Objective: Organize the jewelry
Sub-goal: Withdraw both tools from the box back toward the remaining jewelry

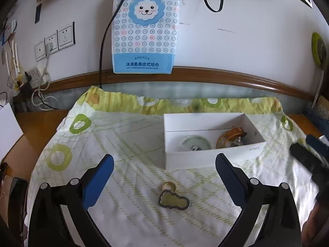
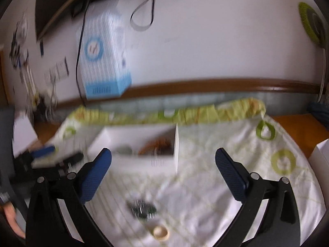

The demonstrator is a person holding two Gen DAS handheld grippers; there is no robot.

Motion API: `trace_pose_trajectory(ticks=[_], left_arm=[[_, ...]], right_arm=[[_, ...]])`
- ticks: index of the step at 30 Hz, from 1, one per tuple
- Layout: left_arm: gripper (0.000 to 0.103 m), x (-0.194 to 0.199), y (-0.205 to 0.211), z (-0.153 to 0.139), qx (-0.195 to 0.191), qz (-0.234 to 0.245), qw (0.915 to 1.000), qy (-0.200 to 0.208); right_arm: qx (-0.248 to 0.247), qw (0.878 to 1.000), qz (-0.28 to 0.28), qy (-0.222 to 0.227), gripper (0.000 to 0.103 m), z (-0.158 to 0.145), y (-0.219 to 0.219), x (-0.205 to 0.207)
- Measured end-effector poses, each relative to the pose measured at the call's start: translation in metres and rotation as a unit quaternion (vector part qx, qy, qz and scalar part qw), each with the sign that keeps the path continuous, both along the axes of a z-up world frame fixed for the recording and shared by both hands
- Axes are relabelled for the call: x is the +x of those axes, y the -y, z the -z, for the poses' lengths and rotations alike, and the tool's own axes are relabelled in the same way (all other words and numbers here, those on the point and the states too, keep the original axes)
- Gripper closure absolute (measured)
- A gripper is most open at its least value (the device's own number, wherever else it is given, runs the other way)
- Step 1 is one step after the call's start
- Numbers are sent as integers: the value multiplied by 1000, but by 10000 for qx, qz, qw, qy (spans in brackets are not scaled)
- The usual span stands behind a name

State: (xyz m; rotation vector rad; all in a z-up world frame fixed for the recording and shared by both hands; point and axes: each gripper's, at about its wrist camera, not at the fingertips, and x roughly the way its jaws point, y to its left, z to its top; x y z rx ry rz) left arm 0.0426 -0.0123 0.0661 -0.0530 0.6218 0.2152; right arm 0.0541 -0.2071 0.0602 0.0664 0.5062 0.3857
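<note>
Lying loose on the cloth [image 1: 127, 148] in the lower centre of the left wrist view, the pendant [image 1: 173, 200], a greenish piece in a dark twisted rim, touches a small pale ring [image 1: 167, 185] just above it; both remain outside the box and are judged to be the items left to sort. In the right wrist view the same pair appears blurred at the lower centre, pendant [image 2: 141, 209] above ring [image 2: 160, 233], so fine detail cannot be read there. The white box [image 1: 205, 159] sits open-topped at centre right, near the pair, and already contains a pale green bangle [image 1: 196, 143] and an orange cord piece [image 1: 230, 136], which suggests it serves as the collecting container. The left gripper [image 1: 164, 162] is aimed at the loose pair with its jaws wide and holding nothing; the spread is judged to suit straddling the pendant before closing. The right gripper [image 2: 163, 158] likewise shows jaws wide and empty, facing the box [image 2: 144, 162] from the other side; heavy blur makes its aim uncertain. Its dark tip also enters at the right edge of the left view. The patterned cloth covers a wooden tabletop [image 1: 39, 117], probably to stop small pieces sliding. Behind, a tissue pack [image 1: 145, 26] hangs on the wall at upper centre, with wall sockets [image 1: 55, 40] at upper left.
</note>
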Motion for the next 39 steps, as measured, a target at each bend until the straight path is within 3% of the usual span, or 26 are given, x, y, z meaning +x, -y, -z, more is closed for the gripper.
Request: trace_pose_trajectory(ticks=[4, 9, 14, 20, 23, 35, 39], left_arm=[[4, -3, 6, -3, 370, -120, 9991, 142], [4, -7, 10, -7, 497, -127, 9984, 252], [4, -13, 14, -13, 756, -262, 9957, 464], [4, -13, 15, -12, 832, -322, 9948, 494], [4, -11, 14, -11, 834, -337, 9949, 447], [4, -7, 8, -8, 819, -377, 9954, 327], [4, -1, -15, -7, 480, -550, 9973, 125]], right_arm=[[-15, 9999, -117, -53, 5, 7, -5, -3], [112, 9999, 78, 27, 5, 5, 3, -2], [644, 9976, 118, -245, 5, 6, 20, 7], [1540, 9836, 106, -936, 5, 21, 44, 25], [1679, 9806, 184, -997, 5, 22, 50, 27], [1121, 9918, 261, -560, 5, 13, 34, 15], [931, 9940, 217, -527, 5, 14, 29, 15]])
